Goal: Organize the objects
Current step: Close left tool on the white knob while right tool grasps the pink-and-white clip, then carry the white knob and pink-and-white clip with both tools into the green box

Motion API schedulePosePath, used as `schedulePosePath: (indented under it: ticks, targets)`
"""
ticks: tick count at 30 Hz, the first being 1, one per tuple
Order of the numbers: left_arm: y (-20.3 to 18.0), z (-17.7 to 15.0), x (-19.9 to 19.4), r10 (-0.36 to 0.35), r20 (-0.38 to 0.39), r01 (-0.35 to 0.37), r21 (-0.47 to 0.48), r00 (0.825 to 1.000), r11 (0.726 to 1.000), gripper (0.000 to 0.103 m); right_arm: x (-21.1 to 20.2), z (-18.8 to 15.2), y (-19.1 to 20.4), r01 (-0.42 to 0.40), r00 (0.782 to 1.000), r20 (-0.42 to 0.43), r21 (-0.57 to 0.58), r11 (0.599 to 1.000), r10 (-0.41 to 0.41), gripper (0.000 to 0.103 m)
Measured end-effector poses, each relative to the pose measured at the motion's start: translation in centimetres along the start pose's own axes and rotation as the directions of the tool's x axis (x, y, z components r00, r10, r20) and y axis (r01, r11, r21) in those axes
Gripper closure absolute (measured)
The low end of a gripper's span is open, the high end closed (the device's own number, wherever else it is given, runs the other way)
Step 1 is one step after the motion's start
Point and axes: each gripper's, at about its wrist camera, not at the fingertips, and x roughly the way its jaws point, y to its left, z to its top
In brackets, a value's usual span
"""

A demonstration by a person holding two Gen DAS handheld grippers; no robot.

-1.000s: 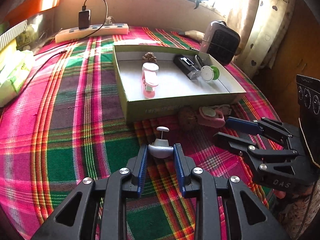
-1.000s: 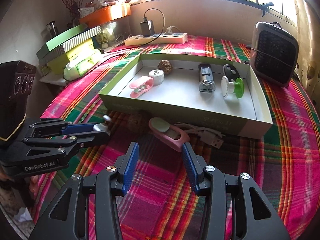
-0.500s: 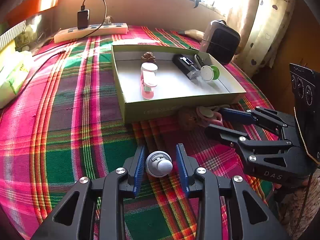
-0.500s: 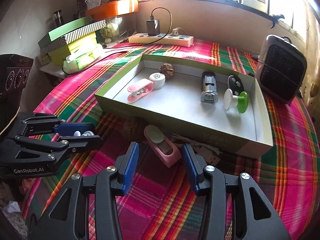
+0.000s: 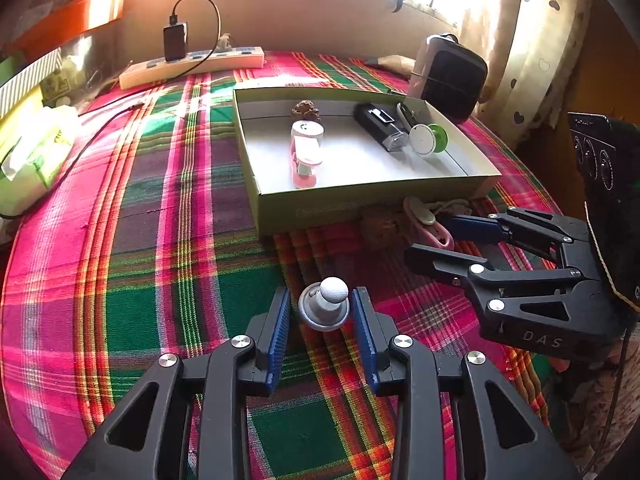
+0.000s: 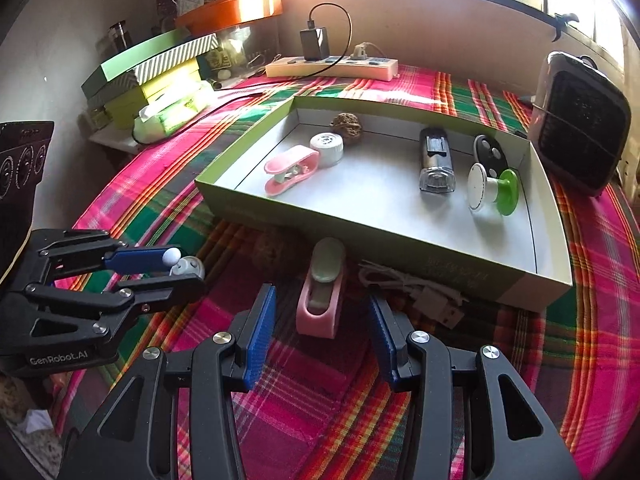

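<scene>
A small grey knob with a round white top [image 5: 325, 308] stands on the plaid cloth between the fingers of my left gripper [image 5: 322, 312], which is open around it with small gaps each side; it also shows in the right wrist view [image 6: 182, 267]. My right gripper [image 6: 322, 312] is open, its fingers either side of a pink clip [image 6: 322, 292] that lies before the green box [image 6: 376, 236]. The box [image 5: 360, 200] holds another pink clip [image 6: 290, 168], a white cap, a brown ball, a black lighter [image 6: 436, 160], a key fob and a green-white spool [image 6: 494, 188].
A brown ball [image 6: 272, 250] and a white USB cable [image 6: 424, 292] lie beside the pink clip at the box front. A black heater [image 6: 580, 120] stands right of the box. A power strip [image 6: 332, 66] is at the back, stacked boxes and a tissue pack [image 6: 172, 114] at left.
My left gripper has tilted over the knob, now seen from above between the fingers. My right gripper has moved forward so its fingers flank the pink clip.
</scene>
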Motion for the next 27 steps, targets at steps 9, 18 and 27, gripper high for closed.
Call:
schedulePosePath:
  ticks: [9, 18, 27]
  targets:
    - [0.19, -0.04, -0.04, 0.008, 0.006, -0.008, -0.061, 1.0, 0.998, 0.073, 0.1, -0.13, 0.43, 0.048, 0.999, 0.003, -0.007, 0.999, -0.048, 0.058]
    - [-0.2, 0.0, 0.11, 0.055, 0.014, -0.054, -0.062, 0.998, 0.997, 0.08, -0.15, -0.28, -0.16, 0.066, 0.998, 0.007, 0.014, 0.998, -0.066, 0.085]
    - [-0.24, 0.03, 0.11, 0.062, 0.017, -0.061, -0.068, 0.998, 0.996, 0.08, -0.32, -0.38, 0.04, 0.046, 0.999, 0.008, 0.018, 0.999, -0.046, 0.085]
